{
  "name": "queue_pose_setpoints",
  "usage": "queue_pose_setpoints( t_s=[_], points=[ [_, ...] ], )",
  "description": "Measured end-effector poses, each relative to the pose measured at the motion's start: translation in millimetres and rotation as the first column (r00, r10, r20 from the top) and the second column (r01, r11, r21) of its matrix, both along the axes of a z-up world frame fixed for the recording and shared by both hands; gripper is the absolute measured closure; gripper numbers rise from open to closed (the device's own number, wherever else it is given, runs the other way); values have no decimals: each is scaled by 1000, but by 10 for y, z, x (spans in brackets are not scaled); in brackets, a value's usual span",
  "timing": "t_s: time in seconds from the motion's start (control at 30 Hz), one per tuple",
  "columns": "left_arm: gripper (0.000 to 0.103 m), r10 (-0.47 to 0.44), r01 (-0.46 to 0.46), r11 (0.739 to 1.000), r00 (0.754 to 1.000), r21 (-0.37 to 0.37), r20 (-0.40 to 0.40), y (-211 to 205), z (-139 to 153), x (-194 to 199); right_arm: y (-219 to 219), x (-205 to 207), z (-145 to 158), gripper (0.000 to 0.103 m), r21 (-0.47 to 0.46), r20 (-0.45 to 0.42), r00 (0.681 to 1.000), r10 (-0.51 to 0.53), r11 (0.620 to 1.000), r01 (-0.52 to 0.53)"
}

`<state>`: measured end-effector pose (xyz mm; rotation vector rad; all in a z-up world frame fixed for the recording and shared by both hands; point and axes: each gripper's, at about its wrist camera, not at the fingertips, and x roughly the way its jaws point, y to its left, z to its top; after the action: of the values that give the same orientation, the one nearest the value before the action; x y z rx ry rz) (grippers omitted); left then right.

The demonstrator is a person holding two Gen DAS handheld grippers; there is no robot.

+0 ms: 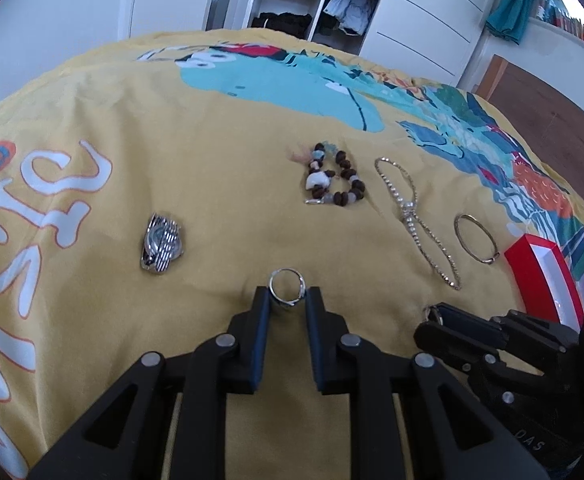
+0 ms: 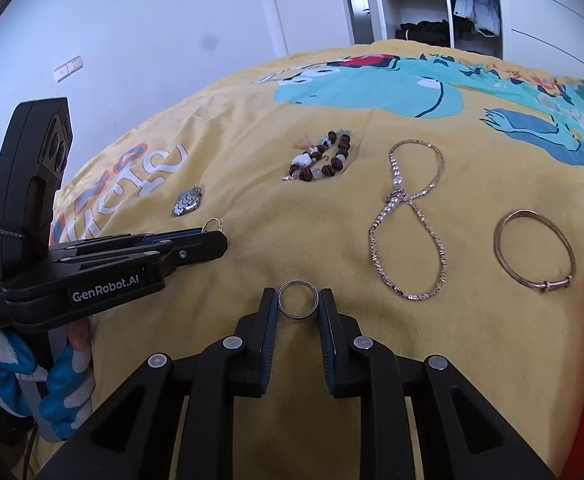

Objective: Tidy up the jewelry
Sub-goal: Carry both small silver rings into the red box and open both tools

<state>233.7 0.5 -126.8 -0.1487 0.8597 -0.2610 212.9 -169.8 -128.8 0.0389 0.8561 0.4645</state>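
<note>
Left tongs [image 1: 285,294] and right tongs [image 2: 298,300], each clamped on a ring beside the necklace [image 2: 410,224], risk slippage: thin metal, soft bed [image 2: 231,140].

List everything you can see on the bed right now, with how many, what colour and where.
rings: two, silver, one between the fingers of each gripper, near edge of the bed
watch: one, silver, left of the rings
beaded bracelet: one, brown and white, middle of the bedspread
chain necklace: one, pale gold, twisted into a figure eight, right of the beads
bangle: one, gold, right of the necklace
box: one, red with white inside, far right edge
bedspread: one, yellow with a printed picture, under everything
gloved hand: one, blue and white, holding the left gripper
left gripper: black, shut on a ring
right gripper: black, shut on the other ring
</note>
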Motion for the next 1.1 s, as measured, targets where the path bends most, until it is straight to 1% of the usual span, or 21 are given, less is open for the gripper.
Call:
queue_pose_setpoints(
  t_s=[0.13, 0.33, 0.43, 0.47, 0.6, 0.73, 0.77, 0.9, 1.0, 1.1],
  points=[
    [86, -21, 20, 999, 999, 28, 41, -101, 141, -65, -132, -108, 164, 83, 21, 13, 999, -33, 999, 33],
    [86, -55, 54, 998, 997, 21, 61, -336, 348, -151, -575, -359, 515, 83, 33, 50, 992, -116, 993, 115],
    [86, -96, 96, 995, 993, -3, 68, -587, 475, -208, -932, -479, 694, 83, 13, 69, 984, -167, 986, 167],
    [86, -115, 116, 993, 991, -12, 72, -702, 521, -222, -1027, -498, 723, 83, 6, 71, 982, -178, 984, 178],
    [86, -203, 207, 977, 976, -46, 76, -1235, 663, -245, -1645, -548, 822, 83, -36, 62, 963, -263, 963, 265],
    [86, -300, 303, 951, 952, -58, 66, -1851, 706, -231, -2177, -467, 803, 83, -62, 35, 942, -334, 940, 335],
    [86, -330, 333, 942, 942, -51, 59, -2066, 703, -208, -2291, -439, 777, 83, -67, 24, 937, -347, 935, 348],
    [86, -386, 387, 922, 922, -19, 25, -2605, 625, -93, -2589, -291, 632, 83, -96, -16, 923, -384, 920, 381],
    [86, -401, 401, 916, 916, 7, -6, -2830, 543, 4, -2758, -185, 503, 83, -115, -56, 913, -404, 911, 395],
    [86, -395, 397, 917, 918, 42, -38, -2974, 451, 98, -2845, -94, 406, 83, -134, -86, 907, -413, 906, 400]
  ],
)
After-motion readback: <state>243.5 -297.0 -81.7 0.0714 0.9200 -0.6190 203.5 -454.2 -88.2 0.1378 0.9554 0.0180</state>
